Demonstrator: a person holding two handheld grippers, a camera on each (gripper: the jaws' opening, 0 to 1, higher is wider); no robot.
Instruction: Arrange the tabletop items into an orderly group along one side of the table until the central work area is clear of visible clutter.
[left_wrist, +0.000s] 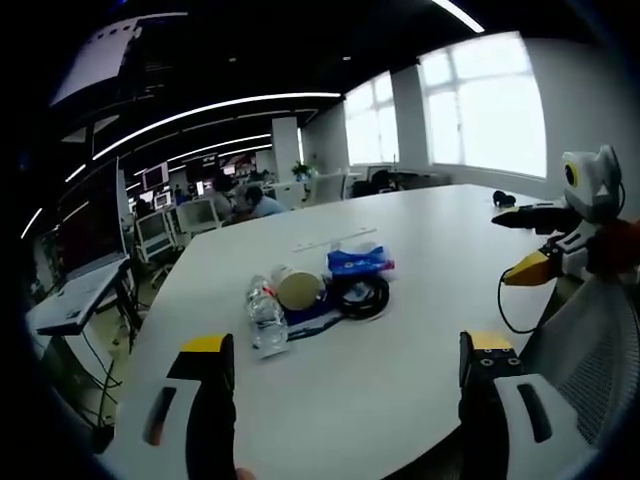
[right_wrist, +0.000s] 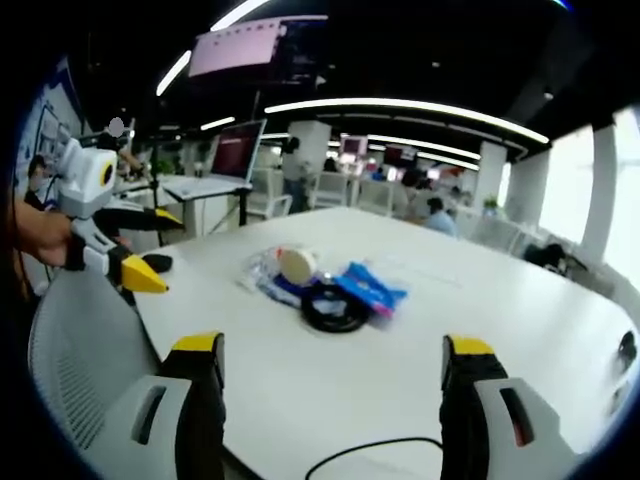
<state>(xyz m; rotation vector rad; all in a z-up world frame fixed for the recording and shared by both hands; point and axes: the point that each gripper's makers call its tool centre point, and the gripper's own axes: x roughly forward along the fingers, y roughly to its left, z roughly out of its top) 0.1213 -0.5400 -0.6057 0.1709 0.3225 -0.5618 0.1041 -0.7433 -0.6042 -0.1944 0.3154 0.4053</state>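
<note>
Two claws held spread and empty over a white surface, with a small heap of clutter near its middle.

In the left gripper view, the left claw (left_wrist: 345, 375) hangs above the near edge of the surface (left_wrist: 430, 260), its jaws wide apart with nothing between them. Beyond it lie a clear plastic bottle (left_wrist: 265, 315) on its side, a cup (left_wrist: 298, 288) tipped toward the camera just beside it, a coiled black cable (left_wrist: 362, 296) and a blue packet (left_wrist: 357, 261), all bunched close together. The right claw (left_wrist: 520, 245) comes in from the right, apart from the heap, jaws parted. In the right gripper view, the right claw (right_wrist: 330, 385) is likewise spread and empty; the same heap sits ahead, cup (right_wrist: 297, 265), black cable (right_wrist: 335, 307), blue packet (right_wrist: 372, 287). The left claw (right_wrist: 150, 250) shows at left, above a grey mesh chair back (right_wrist: 80, 350).
</note>
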